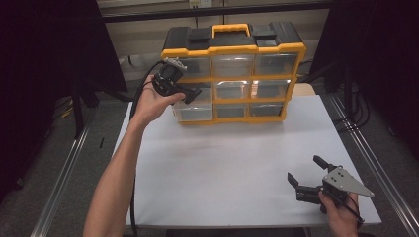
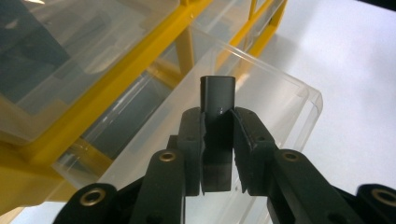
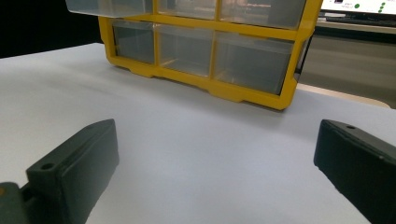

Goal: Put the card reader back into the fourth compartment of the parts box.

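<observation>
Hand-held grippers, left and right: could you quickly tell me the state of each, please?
Left hand-held gripper: shut on a small dark grey block, above an open clear drawer.
Right hand-held gripper: open, holding nothing, over the table.

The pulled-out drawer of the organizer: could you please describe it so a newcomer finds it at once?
Find the yellow organizer at the table's far edge. In its left column, one clear drawer juts forward below the left gripper, which holds a small dark block; the neighbouring drawers sit flush.

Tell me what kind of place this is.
Probably a lab or workshop bench: a white table, a yellow drawer organizer, metal rails on the floor, and a monitor's edge behind.
</observation>
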A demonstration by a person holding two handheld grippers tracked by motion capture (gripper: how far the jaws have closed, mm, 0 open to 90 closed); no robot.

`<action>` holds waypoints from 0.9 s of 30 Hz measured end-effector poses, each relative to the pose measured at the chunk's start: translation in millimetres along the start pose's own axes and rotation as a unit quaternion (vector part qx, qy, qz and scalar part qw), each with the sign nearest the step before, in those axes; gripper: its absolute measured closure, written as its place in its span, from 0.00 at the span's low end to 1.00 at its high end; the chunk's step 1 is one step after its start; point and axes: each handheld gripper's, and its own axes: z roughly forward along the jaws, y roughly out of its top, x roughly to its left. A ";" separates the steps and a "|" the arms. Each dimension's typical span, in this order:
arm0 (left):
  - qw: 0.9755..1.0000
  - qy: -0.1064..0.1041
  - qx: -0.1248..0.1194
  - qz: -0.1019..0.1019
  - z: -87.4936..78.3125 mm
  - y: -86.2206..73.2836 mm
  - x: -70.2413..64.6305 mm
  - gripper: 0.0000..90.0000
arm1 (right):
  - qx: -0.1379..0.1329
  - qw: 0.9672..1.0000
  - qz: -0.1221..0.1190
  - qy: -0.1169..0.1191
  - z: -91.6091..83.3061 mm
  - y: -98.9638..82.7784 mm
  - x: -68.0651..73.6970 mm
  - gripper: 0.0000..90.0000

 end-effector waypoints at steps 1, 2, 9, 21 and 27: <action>1.000 0.001 0.003 0.001 1.2 0.3 -0.5 0.82 | 0.000 1.000 0.000 0.000 0.0 0.0 0.0 0.00; 1.000 0.002 0.007 0.002 2.4 0.7 -0.7 0.82 | -0.002 1.000 0.001 0.002 0.2 0.0 -0.1 0.00; 1.000 0.004 0.029 -0.003 10.9 2.1 0.5 0.82 | -0.001 1.000 0.000 0.002 0.0 -0.1 -0.3 0.00; 0.999 0.015 0.032 -0.013 18.1 2.4 2.7 0.71 | -0.001 1.000 0.000 0.002 0.2 -0.1 -0.5 0.00; 0.999 0.047 0.001 -0.023 12.7 3.6 0.4 0.47 | -0.001 1.000 0.000 0.002 0.3 -0.3 -0.8 0.00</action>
